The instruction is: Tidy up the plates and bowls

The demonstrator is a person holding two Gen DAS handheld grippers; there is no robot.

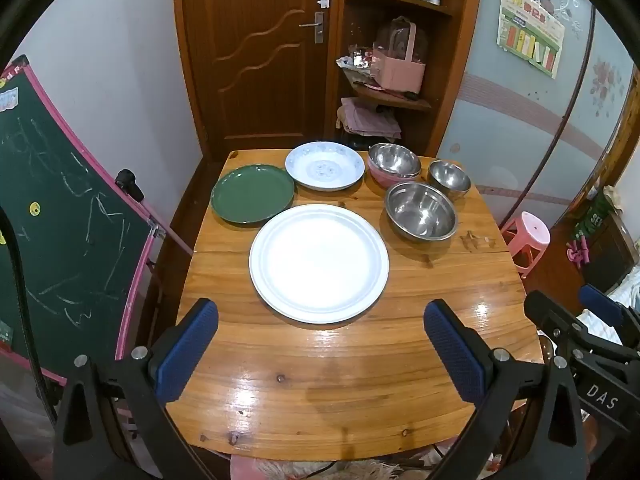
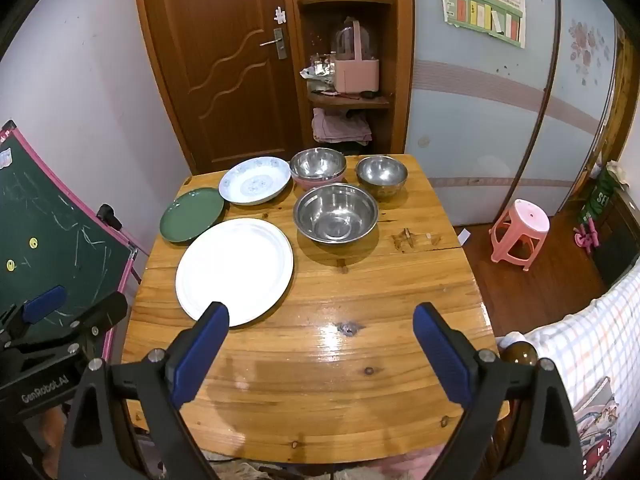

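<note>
A large white plate (image 1: pixel 319 263) (image 2: pixel 235 270) lies mid-table. Behind it sit a green plate (image 1: pixel 253 193) (image 2: pixel 192 214) and a blue-patterned white plate (image 1: pixel 325 165) (image 2: pixel 255 179). To their right stand three steel bowls: a big one (image 1: pixel 421 210) (image 2: pixel 335 212), a small one (image 1: pixel 449 178) (image 2: pixel 381 174), and one nested in a pink bowl (image 1: pixel 394 164) (image 2: pixel 318 168). My left gripper (image 1: pixel 320 320) is open above the near table, nothing between its fingers. My right gripper (image 2: pixel 321 322) is open too, empty, its left finger (image 2: pixel 200 356) overlapping the white plate's near rim in view.
The wooden table (image 1: pixel 340 380) (image 2: pixel 340 360) has bare wood at the front and right. A green chalkboard (image 1: pixel 60 240) leans at the left. A pink stool (image 2: pixel 520 232) stands right, a checked cloth (image 2: pixel 580 352) at the near right. A door and shelves are behind.
</note>
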